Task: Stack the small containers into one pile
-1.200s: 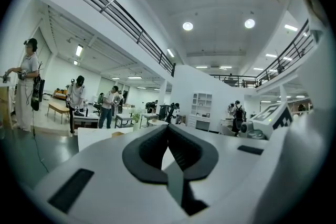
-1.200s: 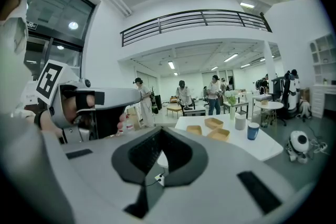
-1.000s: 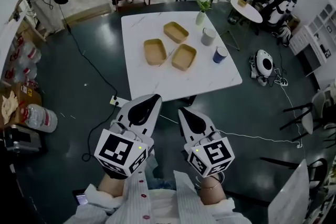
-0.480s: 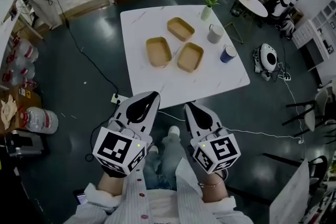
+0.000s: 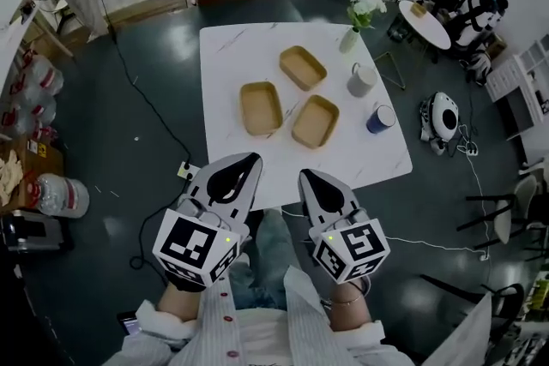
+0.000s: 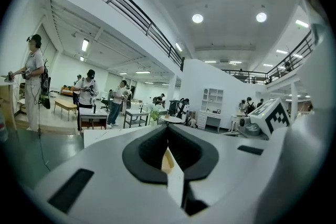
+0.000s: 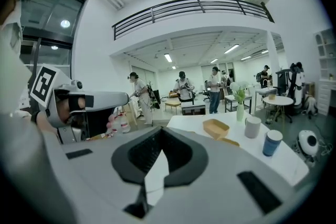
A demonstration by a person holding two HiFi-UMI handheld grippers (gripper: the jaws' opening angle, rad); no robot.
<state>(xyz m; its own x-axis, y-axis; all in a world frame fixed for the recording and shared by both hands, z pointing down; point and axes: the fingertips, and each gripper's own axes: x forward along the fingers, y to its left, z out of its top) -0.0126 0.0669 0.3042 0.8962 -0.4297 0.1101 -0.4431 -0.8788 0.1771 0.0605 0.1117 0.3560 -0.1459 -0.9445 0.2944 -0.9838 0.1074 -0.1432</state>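
Note:
Three shallow tan containers lie apart on the white table (image 5: 225, 56): one at the left (image 5: 260, 108), one at the back (image 5: 302, 68), one at the right (image 5: 315, 121). My left gripper (image 5: 248, 158) and right gripper (image 5: 305, 177) hover side by side just short of the table's near edge, both shut and empty. In the left gripper view the shut gripper (image 6: 169, 132) hides nearly everything; a tan sliver (image 6: 166, 161) shows behind it. Past the shut gripper (image 7: 160, 136) in the right gripper view, two of the containers (image 7: 216, 127) lie ahead on the table.
A grey mug (image 5: 361, 81), a blue cup (image 5: 381, 118) and a vase of white flowers (image 5: 350, 39) stand along the table's right side. A cable and power strip (image 5: 185, 171) lie on the dark floor at the left. People and other tables are farther back.
The table has come nearer to both grippers, its near edge now just ahead of the fingertips. Both grippers stay shut and side by side.

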